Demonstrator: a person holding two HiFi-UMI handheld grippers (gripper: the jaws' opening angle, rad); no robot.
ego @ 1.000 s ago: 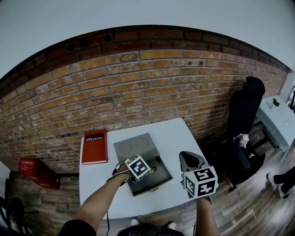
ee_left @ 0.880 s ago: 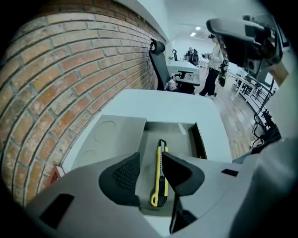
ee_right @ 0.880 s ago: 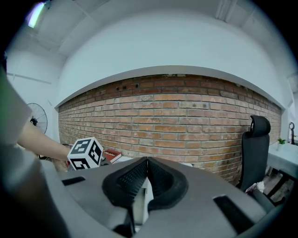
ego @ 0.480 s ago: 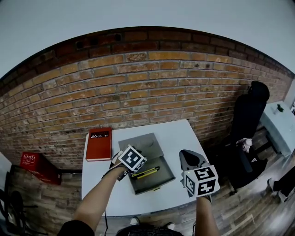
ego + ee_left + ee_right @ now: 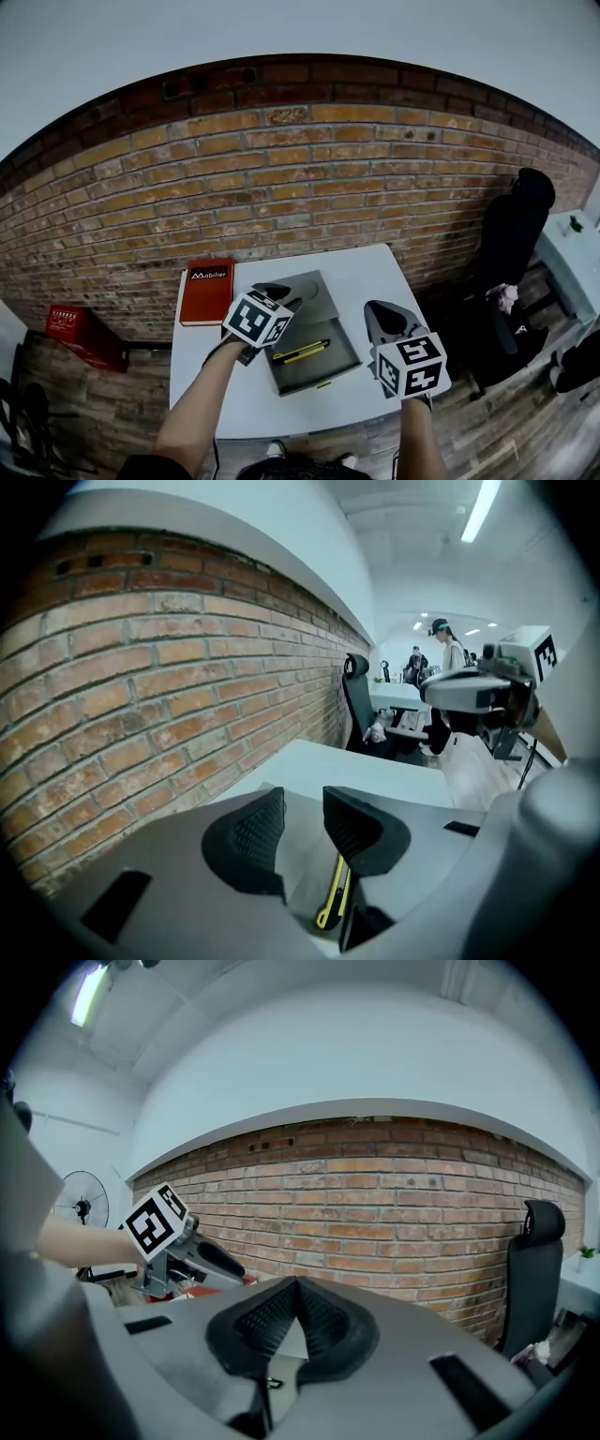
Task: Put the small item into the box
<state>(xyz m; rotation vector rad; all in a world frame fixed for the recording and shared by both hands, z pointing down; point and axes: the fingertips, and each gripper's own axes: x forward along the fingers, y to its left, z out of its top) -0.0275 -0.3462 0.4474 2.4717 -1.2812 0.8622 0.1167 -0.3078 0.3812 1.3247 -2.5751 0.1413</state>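
Note:
A yellow and black utility knife (image 5: 300, 352) lies flat inside the open grey box (image 5: 326, 372) on the white table (image 5: 375, 281). The box lid stands open behind it. My left gripper (image 5: 281, 292) hangs above the box's left rear corner. Its jaws have just been closing, but a gap still shows and nothing is between them. In the left gripper view the gripper (image 5: 305, 822) looks down past its fingers at the knife (image 5: 330, 902). My right gripper (image 5: 389, 323) hovers to the right of the box. In the right gripper view its pads (image 5: 281, 1312) meet on nothing.
A red book (image 5: 208, 291) lies at the table's far left corner. A brick wall runs behind the table. A black office chair (image 5: 520, 234) stands at the right and a red crate (image 5: 84, 337) sits on the floor at the left. People stand far off by desks (image 5: 427, 658).
My left gripper has risen out of the box and drawn back to the left, leaving the knife lying uncovered in the box. The right gripper has stayed about where it was.

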